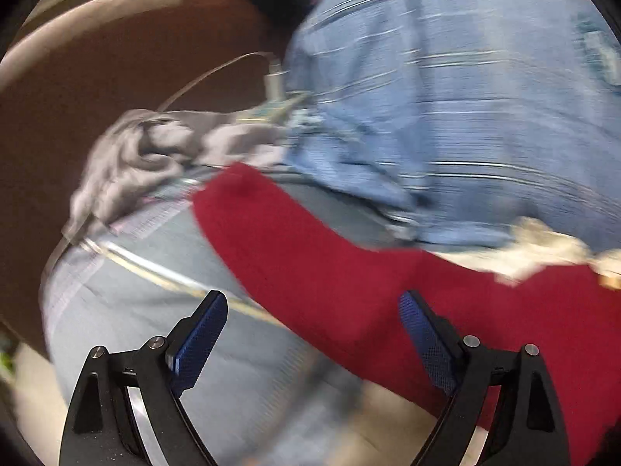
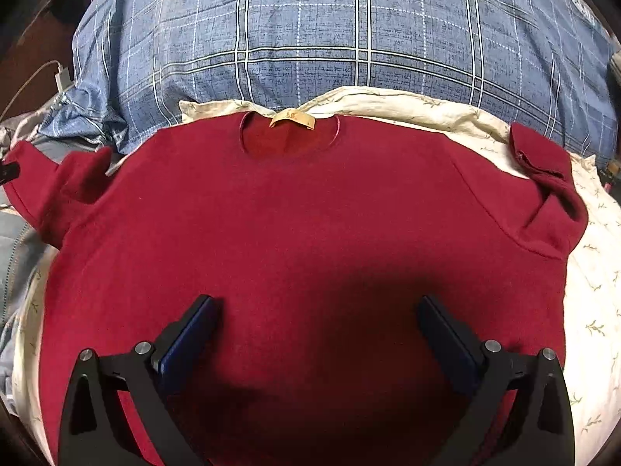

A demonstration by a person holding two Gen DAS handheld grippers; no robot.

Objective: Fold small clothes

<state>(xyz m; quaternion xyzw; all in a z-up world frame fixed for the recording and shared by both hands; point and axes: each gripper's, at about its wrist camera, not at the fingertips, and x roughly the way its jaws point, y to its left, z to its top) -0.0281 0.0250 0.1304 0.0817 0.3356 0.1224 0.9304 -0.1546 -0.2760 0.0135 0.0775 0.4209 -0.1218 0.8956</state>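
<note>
Near field, right wrist view: right gripper (image 2: pixel 316 343), jaws spread wide, nothing between the pads; it hovers over the lower body of the red sweater (image 2: pixel 302 225), casting a dark shadow there. Probable reason: centred above the garment to choose a first fold line.

Near field, left wrist view (motion-blurred): left gripper (image 1: pixel 312 341), jaws likewise wide apart and holding nothing. It sits at the garment's left side, w/ one red sleeve (image 1: pixel 310 256) running across just beyond the pads, prob. lined up to take that sleeve.

Mid field: sweater lies flat, front up, neck opening and tan label (image 2: pixel 292 118) at the far edge, i.e. spread ready for folding; no fold judged made yet in the body. Both sleeves are bunched at the shoulders, the right one (image 2: pixel 543 178) doubled back on itself. Under it a cream floral sheet (image 2: pixel 594 310) serves as work surface.

Far field: blue plaid quilt (image 2: pixel 349 31) heaped behind the collar; grey garment (image 1: pixel 155 159) crumpled at left, near a white charger w/ cable (image 2: pixel 62 75); brown headboard (image 1: pixel 116 58) behind.

Counts: grippers 2; red sweaters 1; sleeves 2; labels 1; other loose garments seen 1 (grey); quilts 1; chargers 1.
</note>
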